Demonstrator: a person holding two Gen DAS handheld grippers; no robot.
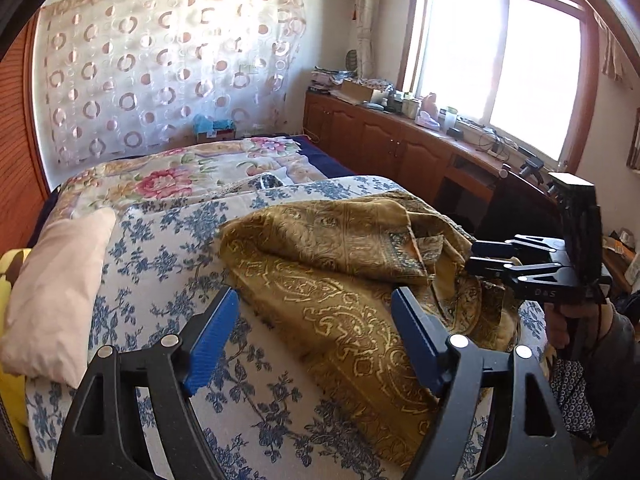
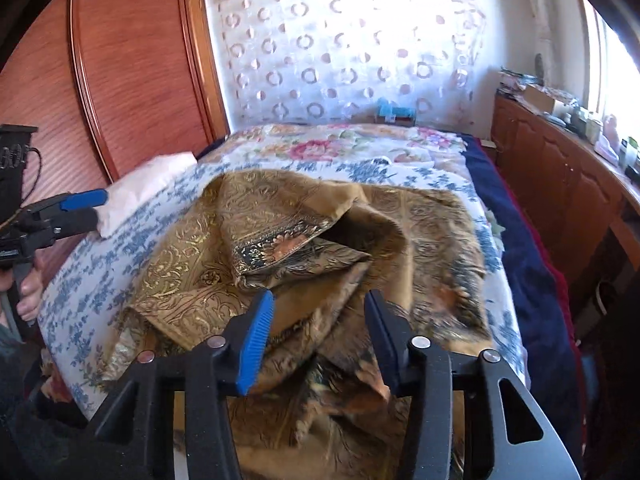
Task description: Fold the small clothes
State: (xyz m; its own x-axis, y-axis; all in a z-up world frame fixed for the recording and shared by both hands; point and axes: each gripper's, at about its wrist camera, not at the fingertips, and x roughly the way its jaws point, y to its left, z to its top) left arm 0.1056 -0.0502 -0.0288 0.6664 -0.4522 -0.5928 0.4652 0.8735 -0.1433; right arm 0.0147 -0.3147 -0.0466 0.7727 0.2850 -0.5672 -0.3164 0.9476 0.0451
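1. The right gripper (image 2: 318, 336) hangs right over the rumpled gold cloth (image 2: 320, 240). Its fingers are partly apart, and I cannot tell if they pinch any cloth.
2. The left gripper (image 1: 314, 330) has its fingers wide apart and holds nothing. The cloth's near edge lies between them.
3. The cloth lies on the bed (image 1: 160, 248), heaped toward the right side.
4. A pink pillow (image 1: 52, 292) sits well off to the left. The bare bed between leaves room to spread out.
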